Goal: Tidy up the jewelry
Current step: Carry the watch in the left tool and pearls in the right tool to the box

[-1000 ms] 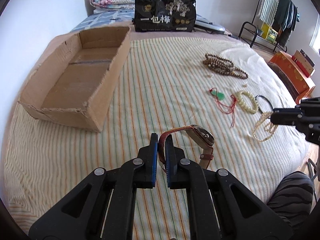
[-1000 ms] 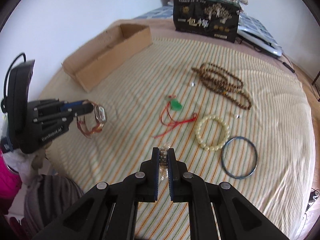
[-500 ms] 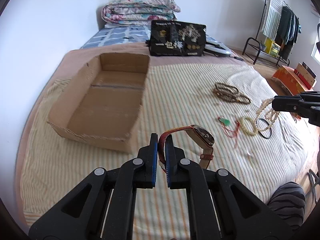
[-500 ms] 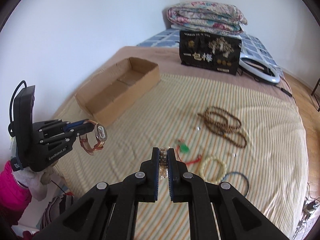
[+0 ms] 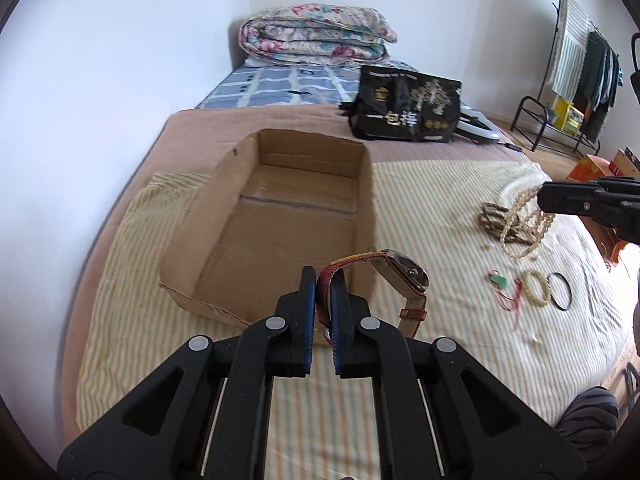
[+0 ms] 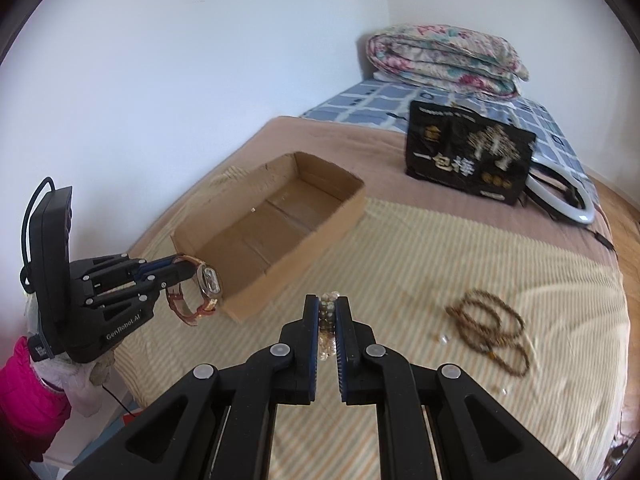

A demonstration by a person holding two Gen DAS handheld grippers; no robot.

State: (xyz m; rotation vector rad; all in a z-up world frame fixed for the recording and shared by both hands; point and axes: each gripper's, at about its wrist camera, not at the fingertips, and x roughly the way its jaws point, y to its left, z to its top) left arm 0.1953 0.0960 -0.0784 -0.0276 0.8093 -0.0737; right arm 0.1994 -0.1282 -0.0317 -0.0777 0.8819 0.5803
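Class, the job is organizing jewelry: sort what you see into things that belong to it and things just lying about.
Belongs to the job:
- watch in left gripper
- pale bead strand in right gripper
- cardboard box
- brown bead necklace
- green pendant
- cream bracelet
- dark bangle

Just lying about:
- black bag
- folded quilt
- clothes rack

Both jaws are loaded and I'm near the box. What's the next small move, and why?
Probably carry the left gripper forward over the cardboard box before releasing. It is shut on the watch, which hangs at the box's near wall, not above the empty floor. The right gripper, gripping the pale bead string, follows.
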